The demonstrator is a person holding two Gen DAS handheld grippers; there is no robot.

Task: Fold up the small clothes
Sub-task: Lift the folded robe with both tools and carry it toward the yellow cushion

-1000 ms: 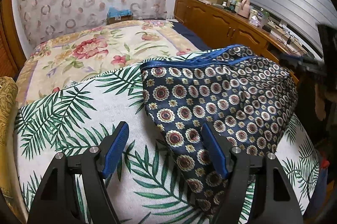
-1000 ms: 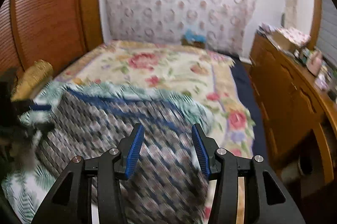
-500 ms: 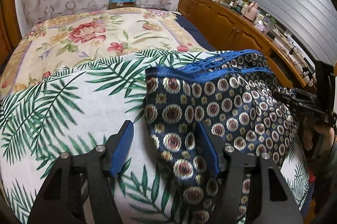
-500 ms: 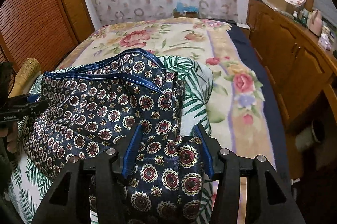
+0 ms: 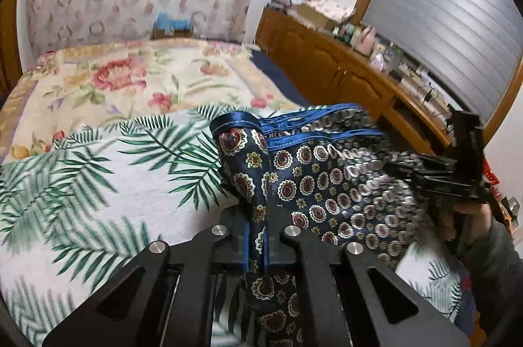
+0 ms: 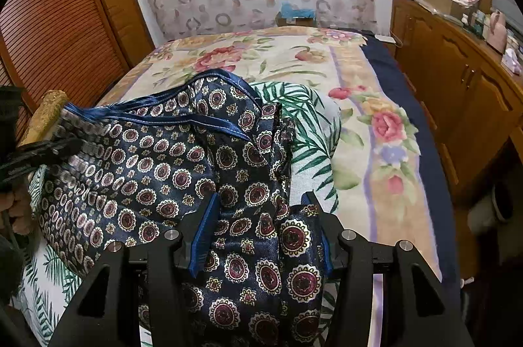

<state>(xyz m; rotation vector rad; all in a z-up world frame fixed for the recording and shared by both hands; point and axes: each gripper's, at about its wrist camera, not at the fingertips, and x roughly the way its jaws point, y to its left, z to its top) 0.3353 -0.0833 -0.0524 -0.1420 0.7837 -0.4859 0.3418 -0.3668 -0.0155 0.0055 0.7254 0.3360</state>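
Left gripper (image 5: 256, 244) fingers are pinching a bunched edge of the navy satin medallion-print garment with blue trim (image 5: 327, 183), which is running up and right from those fingers, long axis along the blue hem toward the right gripper (image 6: 261, 236). Right gripper fingers are standing wide with the garment's other end draped between them, not clearly pinched, so the left side is the only secured one. Garment is lying on the palm-leaf print cloth (image 5: 98, 177) over the floral bedspread (image 6: 359, 118); the wooden cabinet (image 6: 474, 105) is sitting well right of the fingers, nothing blocking.
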